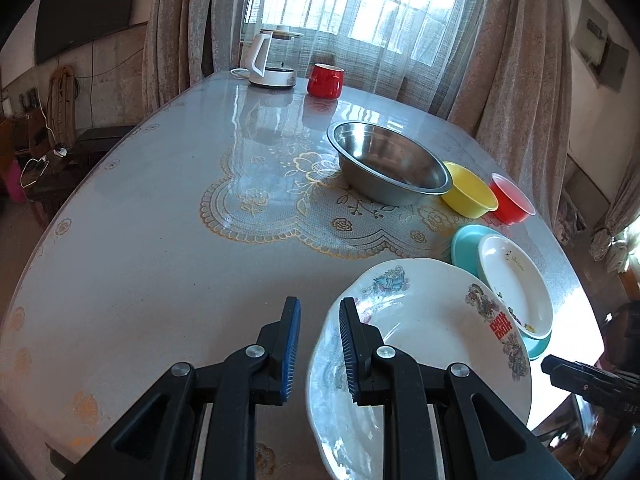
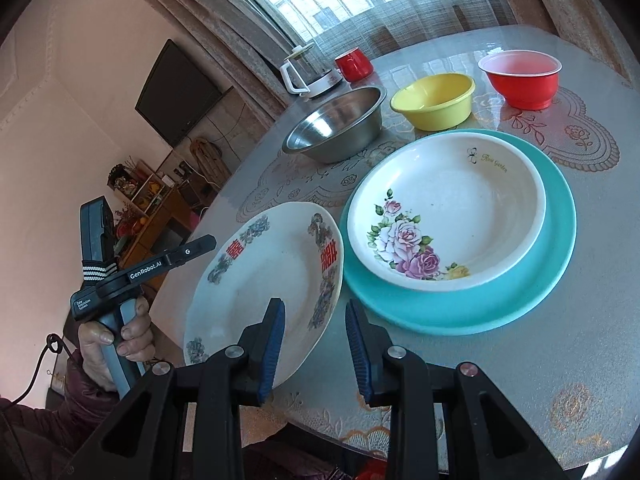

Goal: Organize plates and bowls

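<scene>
A large white plate [image 1: 432, 340] [image 2: 272, 264] with dragon and red-character prints hangs tilted at the table's near edge. My left gripper [image 1: 320, 304] [image 2: 214, 242] is shut on its left rim, one finger over the face. My right gripper [image 2: 315, 304] [image 1: 546, 364] is shut on the opposite rim in the same way. Just beyond it, a white rose plate [image 2: 448, 208] [image 1: 516, 284] lies on a teal plate [image 2: 520, 292] [image 1: 464, 244]. Behind these stand a steel bowl [image 1: 390, 164] [image 2: 336, 120], a yellow bowl [image 1: 470, 192] [image 2: 434, 100] and a red bowl [image 1: 512, 200] [image 2: 520, 78].
The round table [image 1: 160, 260] has a glossy patterned cover. A white kettle [image 1: 272, 60] and a red cup [image 1: 325, 80] stand at its far edge by the curtained window. A hand [image 2: 104, 340] holds the left gripper's handle beyond the table's edge.
</scene>
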A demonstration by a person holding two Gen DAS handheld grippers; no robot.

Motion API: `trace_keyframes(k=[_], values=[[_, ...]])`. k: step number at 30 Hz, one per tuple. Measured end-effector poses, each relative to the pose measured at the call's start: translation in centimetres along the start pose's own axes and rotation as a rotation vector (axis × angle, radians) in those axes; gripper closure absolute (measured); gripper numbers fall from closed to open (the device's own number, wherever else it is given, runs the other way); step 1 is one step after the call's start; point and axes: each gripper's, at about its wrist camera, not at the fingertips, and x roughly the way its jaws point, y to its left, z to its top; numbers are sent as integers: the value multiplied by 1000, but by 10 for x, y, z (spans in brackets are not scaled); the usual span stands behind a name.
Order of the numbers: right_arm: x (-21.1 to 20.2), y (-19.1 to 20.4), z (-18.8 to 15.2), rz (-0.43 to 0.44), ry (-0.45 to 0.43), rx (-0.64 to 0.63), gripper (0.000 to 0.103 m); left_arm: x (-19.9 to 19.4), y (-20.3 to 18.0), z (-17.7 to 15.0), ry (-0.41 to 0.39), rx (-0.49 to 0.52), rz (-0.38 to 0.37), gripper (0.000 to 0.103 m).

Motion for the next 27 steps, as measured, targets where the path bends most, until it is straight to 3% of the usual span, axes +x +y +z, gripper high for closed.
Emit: trace_keyframes(k=[9, 27], values=[[14, 5, -9, 35, 55, -2, 71, -7, 12, -13, -9, -2, -60, 78], [52, 12, -7, -26, 92, -59, 75, 24, 4, -27, 55, 14, -154, 74]])
